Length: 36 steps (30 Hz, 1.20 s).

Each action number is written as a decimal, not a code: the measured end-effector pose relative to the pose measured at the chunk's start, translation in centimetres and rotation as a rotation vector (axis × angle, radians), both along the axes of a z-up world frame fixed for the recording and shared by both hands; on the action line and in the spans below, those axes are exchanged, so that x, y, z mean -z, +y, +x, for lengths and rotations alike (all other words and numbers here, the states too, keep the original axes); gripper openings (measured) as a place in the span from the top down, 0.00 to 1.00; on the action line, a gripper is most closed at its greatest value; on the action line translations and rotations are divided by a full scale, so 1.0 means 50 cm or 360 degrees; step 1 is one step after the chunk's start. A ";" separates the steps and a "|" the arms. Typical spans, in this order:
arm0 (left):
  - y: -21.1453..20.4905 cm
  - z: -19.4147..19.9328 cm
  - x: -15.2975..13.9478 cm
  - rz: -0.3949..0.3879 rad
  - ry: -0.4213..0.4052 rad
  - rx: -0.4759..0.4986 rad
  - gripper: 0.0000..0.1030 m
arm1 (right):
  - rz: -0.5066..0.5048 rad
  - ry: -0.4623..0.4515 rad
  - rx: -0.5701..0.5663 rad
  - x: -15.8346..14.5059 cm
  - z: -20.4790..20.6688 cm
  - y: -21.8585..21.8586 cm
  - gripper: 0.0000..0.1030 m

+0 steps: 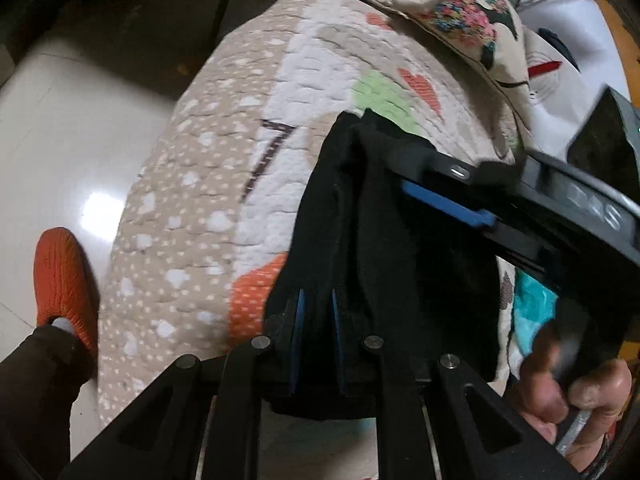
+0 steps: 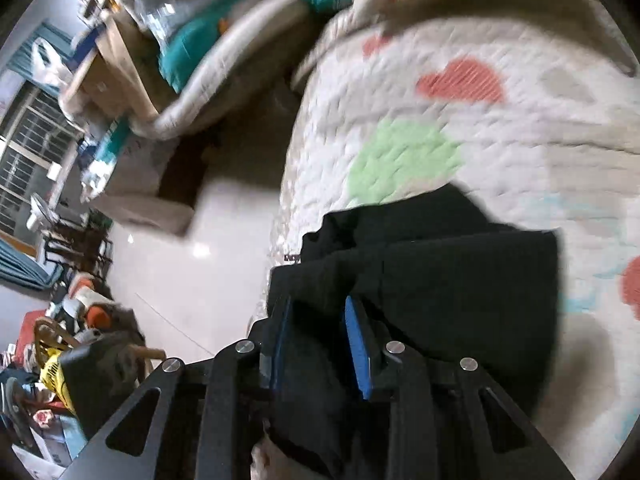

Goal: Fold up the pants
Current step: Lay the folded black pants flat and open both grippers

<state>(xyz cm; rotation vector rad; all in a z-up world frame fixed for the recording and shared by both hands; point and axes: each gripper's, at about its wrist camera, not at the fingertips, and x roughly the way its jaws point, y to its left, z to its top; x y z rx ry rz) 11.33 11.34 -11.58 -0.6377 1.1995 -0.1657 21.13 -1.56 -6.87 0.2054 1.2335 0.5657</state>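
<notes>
Left claw [image 1: 316, 308]: closed on a bunched edge of the pants [image 1: 384, 216], black cloth pinched between the blue pads [image 1: 301, 312].
Right claw [image 2: 320, 320]: jaws narrow, gripping a fold of the pants [image 2: 440, 280], cloth filling the gap between the blue pads [image 2: 358, 344].
Right claw, from the left wrist: reaching in from the right [image 1: 440, 184], tip buried in the same cloth.
Pants: black, folded into a thick bundle, held up by both claws over the quilt [image 1: 208, 184].
Quilt: white and beige, with a green blob [image 2: 404, 160] and red hearts [image 2: 460, 80].
Pillow [image 1: 456, 12]: floral, at the far end.
Floor [image 1: 60, 140]: pale glossy tiles.
Slipper [image 1: 64, 280]: orange, on the floor beside the bed.
Hand [image 1: 576, 408]: bare fingers at the lower right, on a grip.
</notes>
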 end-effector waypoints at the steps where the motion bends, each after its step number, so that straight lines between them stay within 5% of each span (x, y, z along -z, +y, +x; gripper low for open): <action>1: 0.007 0.001 0.000 -0.0001 0.0006 -0.0011 0.89 | -0.0005 0.0000 -0.0002 0.007 0.007 0.014 0.69; 10: 0.052 0.000 -0.016 -0.0043 -0.0012 -0.0135 0.89 | 0.0085 0.0030 0.0049 -0.013 0.027 0.003 0.68; 14: 0.057 -0.001 -0.019 -0.0027 -0.0021 -0.0166 0.81 | 0.0189 -0.0027 0.0109 -0.056 -0.001 -0.064 0.63; 16: 0.062 -0.003 -0.021 -0.0029 -0.0026 -0.0186 0.77 | 0.0164 -0.0093 0.0153 -0.078 -0.023 -0.111 0.51; 20: 0.068 -0.004 -0.032 0.0002 -0.0069 -0.0219 0.76 | 0.0141 -0.0163 0.0243 -0.093 -0.072 -0.205 0.47; 31: -0.003 0.002 -0.082 0.0321 -0.0287 -0.0106 0.71 | 0.0173 -0.0230 0.0446 -0.025 -0.176 -0.339 0.47; 36: -0.045 -0.009 -0.109 0.0529 -0.0418 -0.0034 0.61 | -0.0016 -0.0433 0.0428 -0.036 -0.194 -0.314 0.47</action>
